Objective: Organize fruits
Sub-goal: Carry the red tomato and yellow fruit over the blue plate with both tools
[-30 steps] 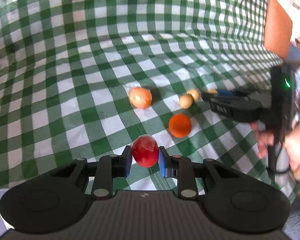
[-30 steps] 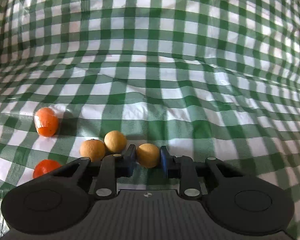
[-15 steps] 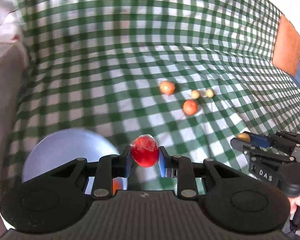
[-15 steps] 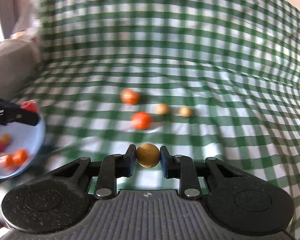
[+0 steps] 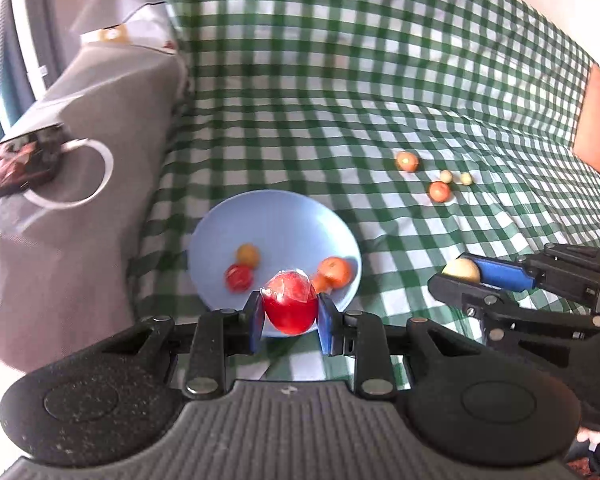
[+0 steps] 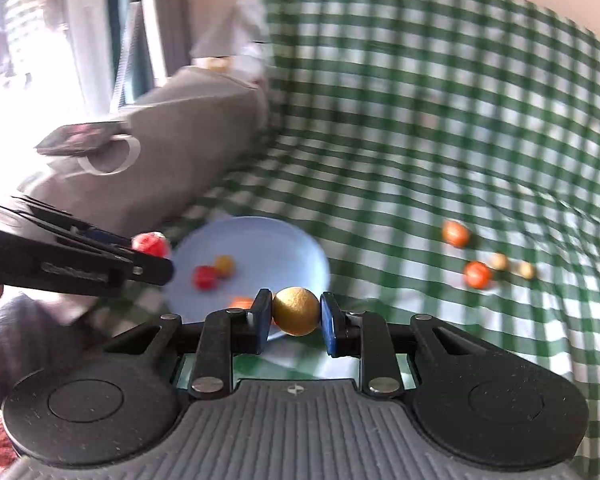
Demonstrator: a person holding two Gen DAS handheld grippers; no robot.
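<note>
1. Left wrist view: the left gripper (image 5: pixel 290 316) is clamped on a red fruit (image 5: pixel 289 304) wrapped in clear film, its blue pads pressed against both sides of the fruit.
2. Held that way, the red fruit hangs over the near rim of a light blue plate (image 5: pixel 276 220) that lies on a green-and-white checked cloth (image 5: pixel 340 80).
3. On the plate lie a small yellow-orange fruit (image 5: pixel 247 255), a small red fruit (image 5: pixel 239 277) just beside it, and a larger orange fruit (image 5: pixel 334 272) toward the right rim.
4. Well apart from the plate, farther along the cloth, four fruits sit in a loose cluster: two orange ones (image 5: pixel 406 161) and two small tan ones (image 5: pixel 445 176).
5. At the right of this view the right gripper (image 5: pixel 466 274) shows side-on, pinching a tan round fruit (image 5: pixel 461 271) above the cloth, to the right of the plate.
6. A grey cushion (image 5: pixel 80 120) sits left of the plate.
7. Right wrist view: the right gripper (image 6: pixel 296 314) is closed on the tan round fruit (image 6: pixel 296 311), pads touching both sides, held over the near edge of the blue plate (image 6: pixel 260 240).
8. The left gripper (image 6: pixel 156 256) comes in from the left with the red fruit (image 6: pixel 151 243) at its tip, beside the plate's left rim.
9. The cluster of four fruits (image 6: pixel 478 274) lies on the cloth to the right; this view is blurred.
</note>
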